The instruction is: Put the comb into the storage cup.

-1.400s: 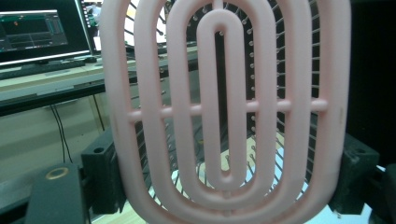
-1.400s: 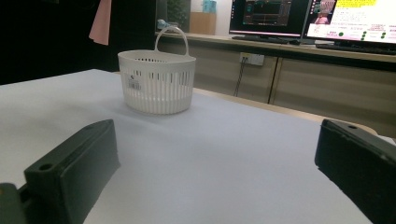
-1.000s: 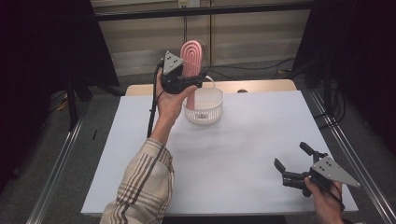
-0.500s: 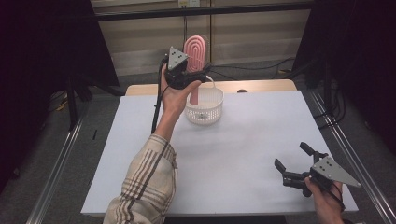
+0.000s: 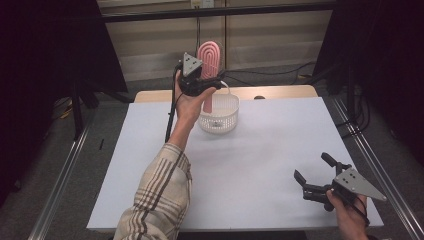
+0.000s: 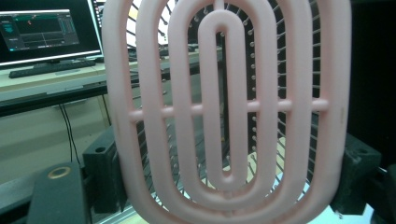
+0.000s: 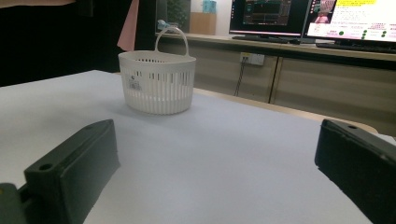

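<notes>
In the left gripper view, the pink brush [image 6: 224, 112] is cut off at the top and bottom edges; its handle lies outside the frame. In the high view, the left gripper [image 5: 200, 82] hides the grip point on the brush. The white basket [image 5: 220, 112] interior cannot be resolved.

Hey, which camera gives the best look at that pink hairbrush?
The left gripper view: the pink hairbrush is close up, its looped ribs and bristles clear. The high view shows it small, upright over the white basket. The right gripper view catches just a pink edge.
</notes>
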Tool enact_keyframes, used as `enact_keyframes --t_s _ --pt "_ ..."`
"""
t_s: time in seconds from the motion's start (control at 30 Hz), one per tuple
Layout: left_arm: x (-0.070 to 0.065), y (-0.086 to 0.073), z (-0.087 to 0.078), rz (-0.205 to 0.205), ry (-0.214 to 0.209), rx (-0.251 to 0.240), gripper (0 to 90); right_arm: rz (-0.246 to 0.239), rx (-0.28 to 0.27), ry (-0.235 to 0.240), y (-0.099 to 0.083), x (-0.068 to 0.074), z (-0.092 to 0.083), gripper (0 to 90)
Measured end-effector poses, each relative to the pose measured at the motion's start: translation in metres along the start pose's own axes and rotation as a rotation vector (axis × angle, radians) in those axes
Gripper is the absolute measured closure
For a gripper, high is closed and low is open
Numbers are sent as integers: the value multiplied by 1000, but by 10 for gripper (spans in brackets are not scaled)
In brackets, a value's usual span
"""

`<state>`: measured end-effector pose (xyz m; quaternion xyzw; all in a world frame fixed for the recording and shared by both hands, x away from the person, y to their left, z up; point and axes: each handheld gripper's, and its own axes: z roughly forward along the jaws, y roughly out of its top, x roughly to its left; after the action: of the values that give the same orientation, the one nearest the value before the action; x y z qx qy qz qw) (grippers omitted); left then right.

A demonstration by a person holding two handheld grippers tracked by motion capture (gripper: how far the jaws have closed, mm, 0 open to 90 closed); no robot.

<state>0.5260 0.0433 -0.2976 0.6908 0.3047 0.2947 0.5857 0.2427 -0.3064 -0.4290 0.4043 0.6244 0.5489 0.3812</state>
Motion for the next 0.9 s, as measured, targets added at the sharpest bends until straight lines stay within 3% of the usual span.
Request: enact_keyframes --t_s 0.23,0.5,0.57,0.67,0.9 --pt "-6 -5 5 22 -9 4 191 2 -1 3 0 0 0 0" --pt "-5 -15 7 4 1 7 191 -2 0 0 0 0 0 0" --pt "-4 -20 8 -17 3 8 191 -6 -2 2 0 0 0 0" --pt "-2 -24 9 -8 11 27 191 -6 -4 4 0 0 -1 0" --pt "-2 -29 9 -16 10 20 190 -4 -3 3 0 0 -1 0"
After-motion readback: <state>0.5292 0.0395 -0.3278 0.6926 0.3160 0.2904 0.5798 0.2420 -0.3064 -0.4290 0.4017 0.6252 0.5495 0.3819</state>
